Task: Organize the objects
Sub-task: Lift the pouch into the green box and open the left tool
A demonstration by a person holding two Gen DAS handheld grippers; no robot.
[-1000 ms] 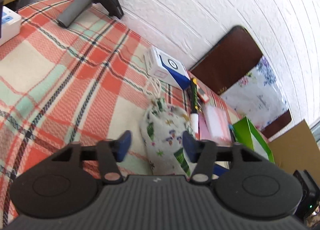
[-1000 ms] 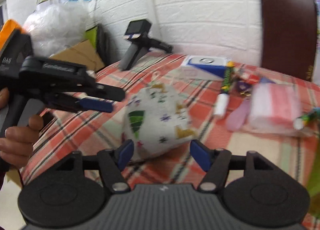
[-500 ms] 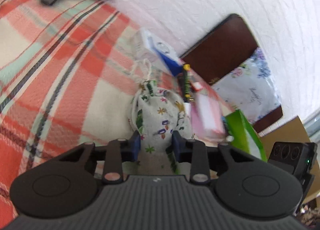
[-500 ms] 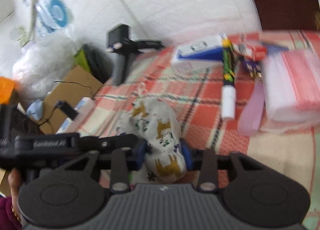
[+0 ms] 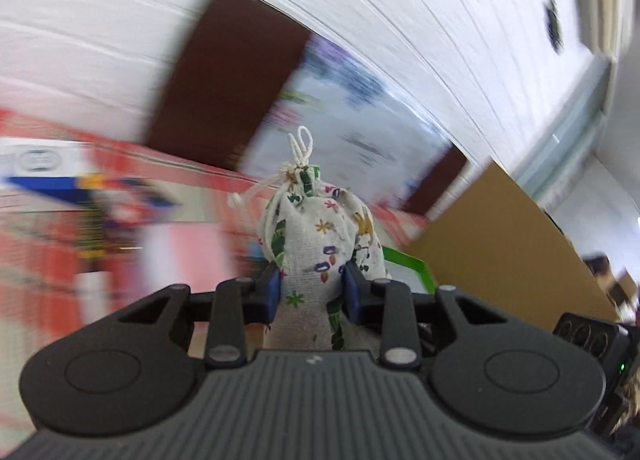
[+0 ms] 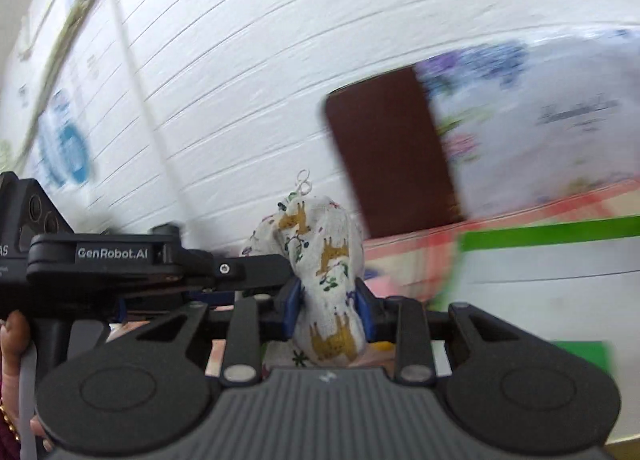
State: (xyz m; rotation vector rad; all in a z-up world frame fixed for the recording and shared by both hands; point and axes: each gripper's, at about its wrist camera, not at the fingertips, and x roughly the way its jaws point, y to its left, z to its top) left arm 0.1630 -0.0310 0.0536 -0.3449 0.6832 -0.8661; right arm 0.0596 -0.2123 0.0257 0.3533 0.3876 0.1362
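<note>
Left wrist view shows the left gripper (image 5: 312, 292) and right gripper (image 6: 328, 312) both clamped on the printed pouch (image 5: 320, 244), lifted, drawstring at twelve o'clock; carry it level toward the green box (image 6: 540, 236).

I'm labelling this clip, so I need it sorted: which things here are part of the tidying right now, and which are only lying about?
In the job:
printed drawstring pouch, pinched from both sides
left tongs, shut on it
right tongs, shut on it too

Lying about:
brown chair back
green-edged box
cardboard sheet
plaid tablecloth, blurred
</note>
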